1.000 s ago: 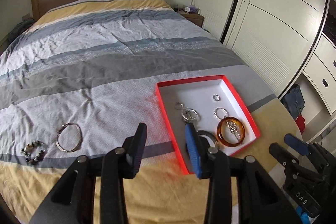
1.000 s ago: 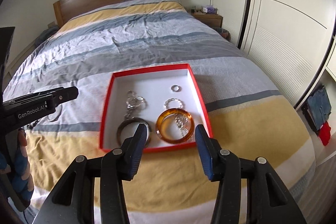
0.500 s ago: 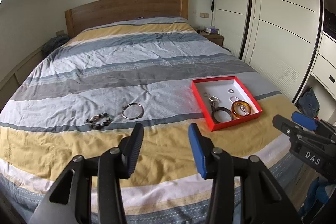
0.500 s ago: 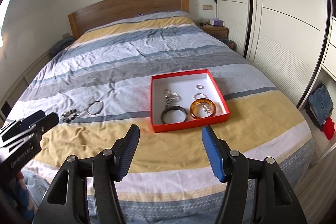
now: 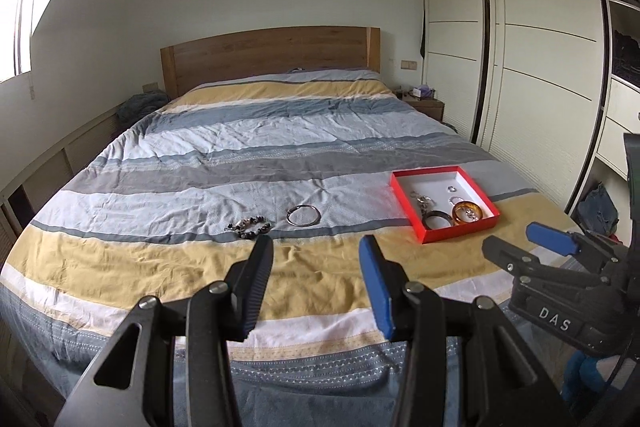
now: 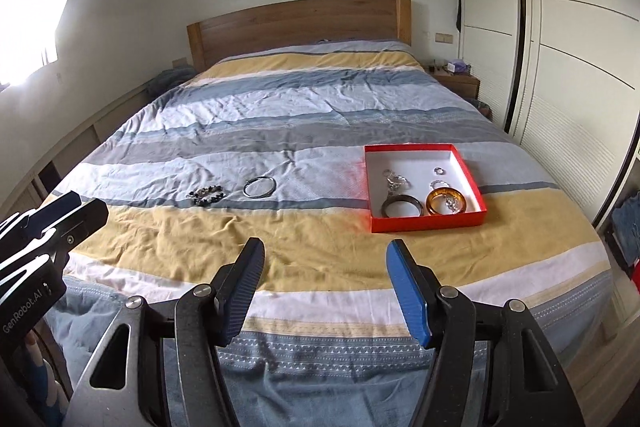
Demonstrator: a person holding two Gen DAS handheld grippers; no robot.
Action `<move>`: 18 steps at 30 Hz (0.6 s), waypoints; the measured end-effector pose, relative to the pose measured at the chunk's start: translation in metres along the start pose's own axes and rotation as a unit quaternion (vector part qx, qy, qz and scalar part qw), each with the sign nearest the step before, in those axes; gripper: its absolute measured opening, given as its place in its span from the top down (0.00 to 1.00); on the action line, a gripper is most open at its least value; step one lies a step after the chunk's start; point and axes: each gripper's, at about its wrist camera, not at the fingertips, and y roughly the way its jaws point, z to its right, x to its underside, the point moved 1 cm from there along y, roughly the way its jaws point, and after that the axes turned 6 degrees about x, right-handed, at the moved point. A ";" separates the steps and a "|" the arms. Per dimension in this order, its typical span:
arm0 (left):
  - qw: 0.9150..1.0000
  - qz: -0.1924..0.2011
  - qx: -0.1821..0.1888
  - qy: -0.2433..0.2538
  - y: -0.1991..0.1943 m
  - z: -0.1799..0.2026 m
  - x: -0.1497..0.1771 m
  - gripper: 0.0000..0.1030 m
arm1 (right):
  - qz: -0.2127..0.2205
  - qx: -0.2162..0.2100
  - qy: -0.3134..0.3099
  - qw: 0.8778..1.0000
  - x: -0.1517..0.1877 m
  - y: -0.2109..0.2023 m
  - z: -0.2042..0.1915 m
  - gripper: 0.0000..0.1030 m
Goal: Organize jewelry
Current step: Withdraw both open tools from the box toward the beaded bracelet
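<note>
Here the left gripper (image 5: 316, 275) hung above the foot of the bed (image 5: 280, 155), its jaws spread wide with nothing between them but a view of the yellow stripe of the cover below. Its jaws had just been opening earlier in the last second, and no pad touched any thing. The right gripper (image 6: 326, 283) stood likewise parted, wider still, and empty; its jaws too had just been opening, and it touched nothing.

On the bed cover, toward the right side, lay the red box (image 6: 424, 223), open-topped with a white floor. Inside it were an amber bangle (image 6: 445, 201) and a dark bangle (image 6: 401, 207) side by side at the near wall, a tangle of silver pieces (image 6: 394, 181) behind the dark one, and a small ring (image 6: 439, 170) farther back. Outside the box, well to its left, a silver bangle (image 6: 260, 186) lay on the pale stripe, and just beside that, a beaded bracelet (image 6: 208, 195). Both grippers were well apart from all of these.
</note>
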 end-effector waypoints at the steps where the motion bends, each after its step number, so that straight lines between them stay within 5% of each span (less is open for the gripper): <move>1: 1.000 0.002 0.000 0.000 -0.004 -0.001 0.001 0.59 | 0.002 -0.002 -0.004 1.000 0.001 -0.004 -0.004 0.39; 18: 0.999 -0.003 -0.014 -0.040 0.001 -0.035 0.010 0.53 | 0.011 -0.009 -0.022 1.000 -0.001 -0.006 -0.025 0.39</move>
